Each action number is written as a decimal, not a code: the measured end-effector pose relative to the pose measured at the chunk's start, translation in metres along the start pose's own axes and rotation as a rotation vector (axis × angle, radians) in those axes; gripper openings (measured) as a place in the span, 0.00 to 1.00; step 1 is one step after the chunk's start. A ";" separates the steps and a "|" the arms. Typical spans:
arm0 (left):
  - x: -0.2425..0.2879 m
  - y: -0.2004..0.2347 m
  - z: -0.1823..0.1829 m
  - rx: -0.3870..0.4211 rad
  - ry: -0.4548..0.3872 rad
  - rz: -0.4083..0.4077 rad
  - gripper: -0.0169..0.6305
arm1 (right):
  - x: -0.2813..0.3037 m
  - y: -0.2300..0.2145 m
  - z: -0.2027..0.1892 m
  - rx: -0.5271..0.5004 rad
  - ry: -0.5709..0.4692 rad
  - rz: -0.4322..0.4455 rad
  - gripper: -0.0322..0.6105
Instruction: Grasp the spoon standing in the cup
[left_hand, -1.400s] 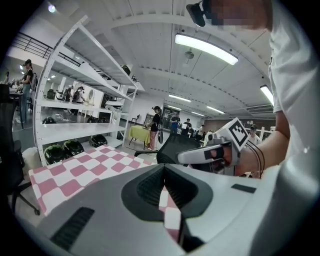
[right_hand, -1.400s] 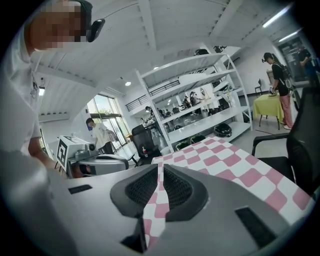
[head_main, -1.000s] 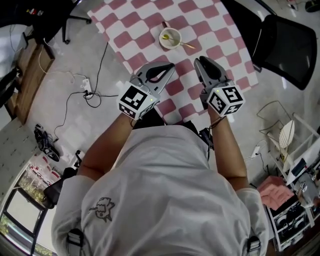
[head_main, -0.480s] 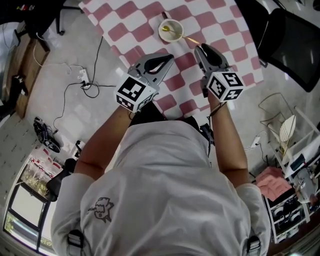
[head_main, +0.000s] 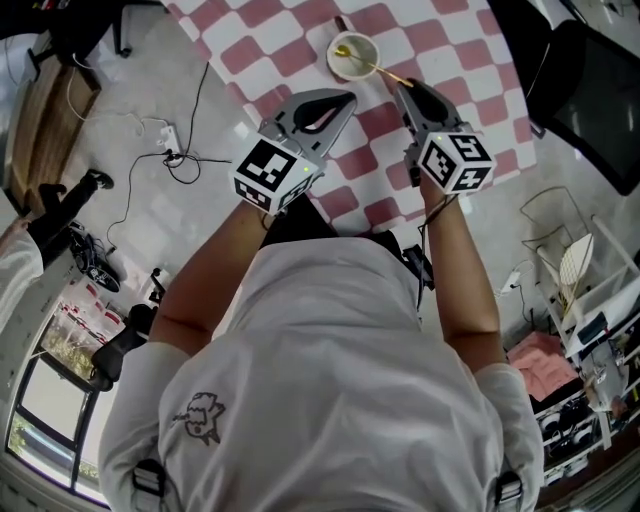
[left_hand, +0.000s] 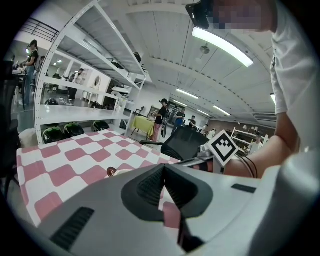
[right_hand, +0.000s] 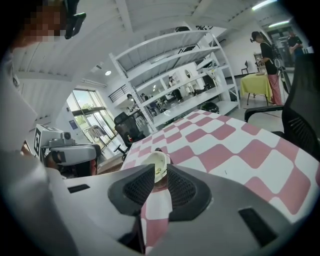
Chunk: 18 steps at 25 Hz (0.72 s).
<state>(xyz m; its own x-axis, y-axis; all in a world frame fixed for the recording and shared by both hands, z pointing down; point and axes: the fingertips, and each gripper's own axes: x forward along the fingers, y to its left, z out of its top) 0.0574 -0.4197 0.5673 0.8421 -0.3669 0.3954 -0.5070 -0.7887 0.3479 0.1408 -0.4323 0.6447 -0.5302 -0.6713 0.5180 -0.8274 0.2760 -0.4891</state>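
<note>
Both grippers have drawn nearer the cup in the head view: the right gripper (head_main: 403, 90) sits just short of the slim golden metal spoon (head_main: 378, 68) leaning in the white ceramic cup (head_main: 352, 57) on the pink-checked bench (head_main: 290, 30). It looks light, stiff and slippery, best pinched on its jutting handle. Left gripper view: the left gripper (left_hand: 164, 169) has its fingers pressed together, empty. Right gripper view: fingers slightly apart, holding nothing, with the cup framed beyond.

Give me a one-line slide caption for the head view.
Seen from above, left gripper and right gripper hover over a checked table, the right one nearest the spoon in the cup.
</note>
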 end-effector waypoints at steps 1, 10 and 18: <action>-0.002 0.002 -0.001 -0.003 0.002 0.004 0.05 | 0.001 0.000 0.000 -0.001 0.001 -0.001 0.17; -0.008 0.007 -0.007 -0.017 0.004 0.025 0.05 | 0.001 -0.002 0.000 -0.012 0.008 -0.014 0.11; -0.018 0.001 -0.004 -0.018 -0.022 0.049 0.05 | -0.007 0.011 0.008 -0.045 -0.010 0.000 0.10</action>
<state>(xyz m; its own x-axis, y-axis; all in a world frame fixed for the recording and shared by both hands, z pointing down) 0.0407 -0.4120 0.5636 0.8200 -0.4156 0.3935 -0.5506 -0.7604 0.3443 0.1372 -0.4305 0.6302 -0.5282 -0.6779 0.5114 -0.8353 0.3064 -0.4565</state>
